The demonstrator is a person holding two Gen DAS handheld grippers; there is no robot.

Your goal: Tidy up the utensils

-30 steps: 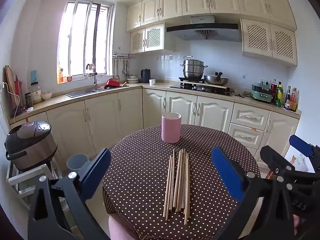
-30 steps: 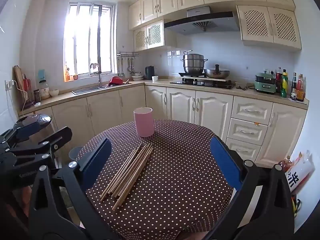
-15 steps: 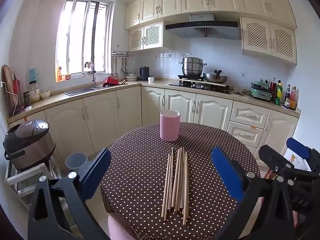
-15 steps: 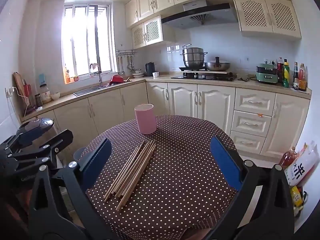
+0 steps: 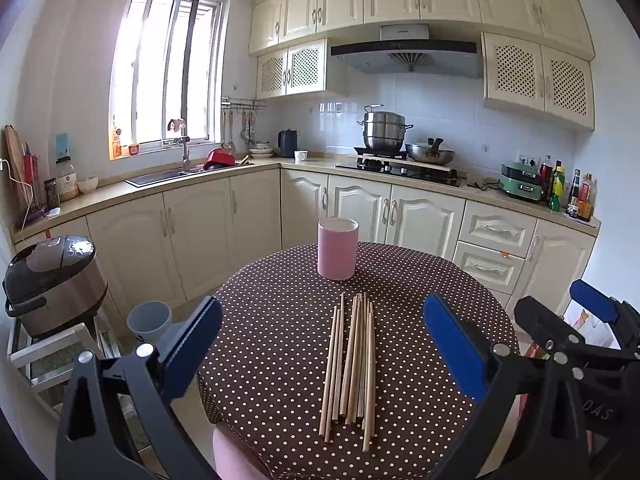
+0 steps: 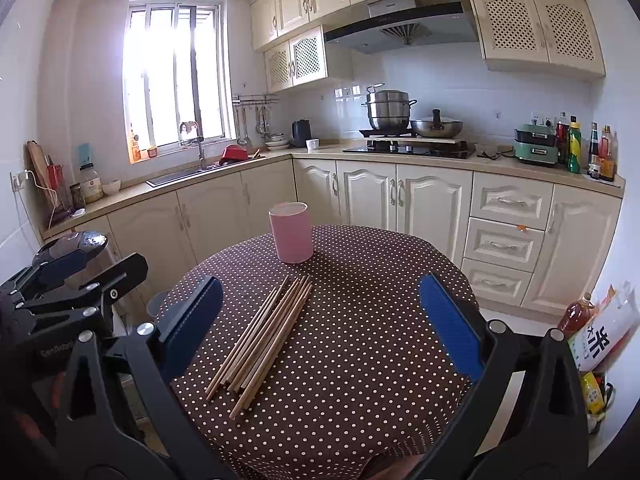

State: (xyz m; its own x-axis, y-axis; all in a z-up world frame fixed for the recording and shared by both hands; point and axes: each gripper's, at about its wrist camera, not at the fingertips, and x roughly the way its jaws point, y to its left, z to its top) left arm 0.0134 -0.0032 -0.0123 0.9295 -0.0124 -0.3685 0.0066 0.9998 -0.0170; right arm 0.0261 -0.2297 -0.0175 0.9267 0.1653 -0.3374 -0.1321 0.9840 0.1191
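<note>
Round table (image 5: 260, 360) w/ brown polka-dot cloth sits mid-kitchen. On it, a bundle of wooden chopsticks (image 5: 352, 364) lies flat, roughly side by side, ends uneven; in the left wrist view they run along the 12–6 o'clock line at frame centre. Pink cylindrical holder (image 5: 337, 249) stands upright at 12 o'clock from the chopsticks, near their far tips but apart from them; whether anything is inside it can't be told from this angle.

Left gripper (image 5: 320, 344) hovers above the near table edge, jaws wide apart, blue pads (image 5: 192, 344) either side of the bundle, not touching it, holding nothing. Right gripper (image 6: 320, 324) likewise has jaws spread wide and empty; in its view the chopsticks (image 6: 264, 332) lie diagonally at approx 8 o'clock of centre, the holder (image 6: 291, 232) at approx 11 o'clock. Each gripper shows in the other's cam: right one (image 5: 576, 320) at 4 o'clock in the left view, left one (image 6: 76, 276) at 9 o'clock in the right view.

Bkgd: rice cooker (image 5: 52, 280) on a rack at 9 o'clock, grey bin (image 5: 150, 320) beside the table, steel pots (image 5: 384, 130) on the stove at 1 o'clock.
</note>
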